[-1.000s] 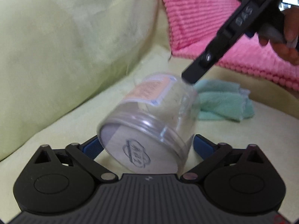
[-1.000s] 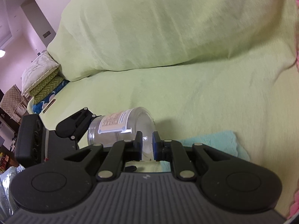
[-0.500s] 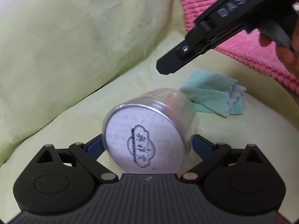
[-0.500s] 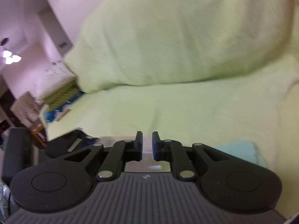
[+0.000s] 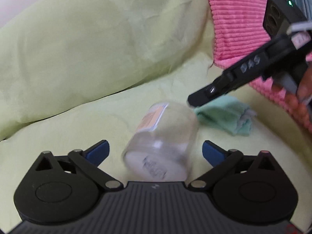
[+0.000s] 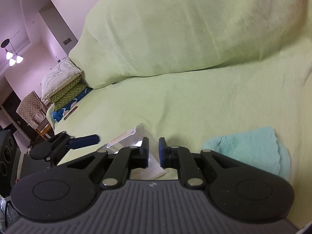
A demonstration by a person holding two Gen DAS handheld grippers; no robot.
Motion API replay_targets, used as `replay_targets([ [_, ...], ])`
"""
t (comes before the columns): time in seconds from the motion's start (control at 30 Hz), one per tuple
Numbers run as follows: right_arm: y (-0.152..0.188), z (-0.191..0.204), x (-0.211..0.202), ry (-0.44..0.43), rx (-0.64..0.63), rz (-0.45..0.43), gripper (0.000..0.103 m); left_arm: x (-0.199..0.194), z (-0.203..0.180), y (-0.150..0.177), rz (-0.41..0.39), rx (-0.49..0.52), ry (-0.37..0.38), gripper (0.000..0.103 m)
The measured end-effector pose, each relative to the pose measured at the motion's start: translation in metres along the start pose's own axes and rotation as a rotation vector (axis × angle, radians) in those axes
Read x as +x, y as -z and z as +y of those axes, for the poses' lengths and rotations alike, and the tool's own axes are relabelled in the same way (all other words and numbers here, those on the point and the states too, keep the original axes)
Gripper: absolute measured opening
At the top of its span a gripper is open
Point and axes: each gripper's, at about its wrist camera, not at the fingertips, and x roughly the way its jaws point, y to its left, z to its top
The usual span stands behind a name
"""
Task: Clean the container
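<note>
A clear plastic jar (image 5: pixel 161 136) with a white printed lid and a paper label lies tilted on the yellow-green sofa seat, lid end toward the left wrist camera, and it is blurred. My left gripper (image 5: pixel 155 146) straddles it; its jaws are opening and the blue pads stand clear of both sides. My right gripper (image 5: pixel 197 99) hovers by the jar's far end, jaws a narrow gap apart with nothing pinched. In the right wrist view the right gripper (image 6: pixel 154 144) sits over the jar (image 6: pixel 124 138). A folded mint-green cloth (image 5: pixel 224 117) lies just beyond.
The sofa's yellow-green back cushion (image 5: pixel 87 48) rises behind the seat. A pink ribbed cushion (image 5: pixel 234 19) stands at the right, behind a person's hand (image 5: pixel 304 89) on the right gripper. The cloth (image 6: pixel 247 150) lies right of my right fingers. Stacked pillows (image 6: pixel 64 83) sit at the far end.
The left jaws have spread off the jar, which has tipped down onto the seat. The right gripper, lifted away half a second ago, has come back down by the jar's far end.
</note>
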Motion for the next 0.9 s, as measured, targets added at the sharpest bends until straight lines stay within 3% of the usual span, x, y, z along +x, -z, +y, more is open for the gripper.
replay_targets([
  [0.23,0.000,0.008,-0.010,-0.014,-0.002,-0.018,0.011,0.022,0.000,0.016,0.045,0.077,0.056,0.102],
  [0.3,0.000,0.010,-0.012,-0.014,-0.008,-0.023,0.011,0.026,-0.001,0.019,0.050,0.081,0.070,0.087],
  [0.33,0.001,0.012,-0.014,-0.021,-0.015,-0.031,0.011,0.026,-0.002,0.020,0.047,0.078,0.063,0.086],
  [0.63,0.004,0.024,-0.015,-0.060,-0.067,-0.052,0.009,-0.005,-0.012,-0.002,-0.025,0.117,0.056,0.086],
  [0.77,0.000,0.015,-0.009,-0.002,-0.036,-0.037,0.010,0.012,-0.013,-0.014,0.003,0.098,0.025,0.086],
  [0.9,-0.005,0.005,-0.005,0.006,-0.007,-0.035,0.010,0.018,-0.017,-0.020,-0.021,0.056,0.018,0.086],
])
